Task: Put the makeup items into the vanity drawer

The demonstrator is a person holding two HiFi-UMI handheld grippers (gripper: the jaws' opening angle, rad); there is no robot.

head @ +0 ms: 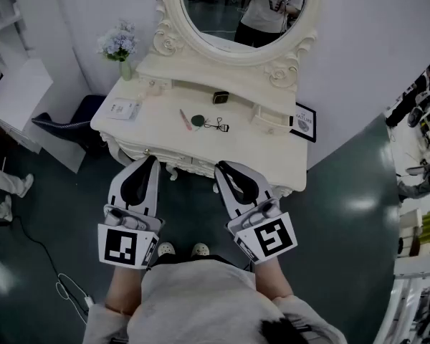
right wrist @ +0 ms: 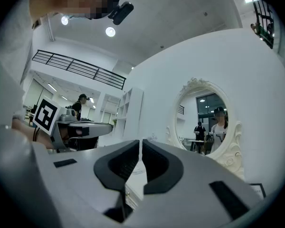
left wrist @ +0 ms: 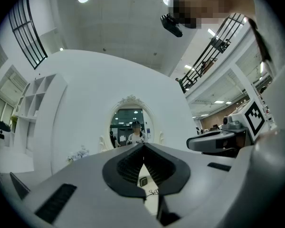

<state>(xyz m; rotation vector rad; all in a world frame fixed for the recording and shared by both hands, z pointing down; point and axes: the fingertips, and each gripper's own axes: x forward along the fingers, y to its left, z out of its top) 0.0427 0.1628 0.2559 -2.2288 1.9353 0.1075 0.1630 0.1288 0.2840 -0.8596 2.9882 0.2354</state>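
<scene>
Several makeup items lie on the cream vanity top point(head: 158, 131): a pink pencil point(head: 185, 118), a round dark compact point(head: 198, 120), an eyelash curler point(head: 218, 125) and a small dark box point(head: 221, 97). Both grippers hover side by side just in front of the vanity's front edge, pointing at it. My left gripper point(head: 152, 160) is shut and empty; past its jaws the left gripper view shows the dark box point(left wrist: 143, 181) and the curler point(left wrist: 153, 192). My right gripper point(head: 221, 166) is shut too, with nothing between its pads point(right wrist: 133, 148). The carved vanity front point(head: 190, 165) sits closed between the two tips.
An oval mirror point(head: 244, 13) stands at the back. A vase of flowers point(head: 119, 46) and a card point(head: 122, 109) are at the left, a small raised drawer block point(head: 272, 117) and a picture frame point(head: 304, 122) at the right. White shelving point(head: 7, 84) stands far left.
</scene>
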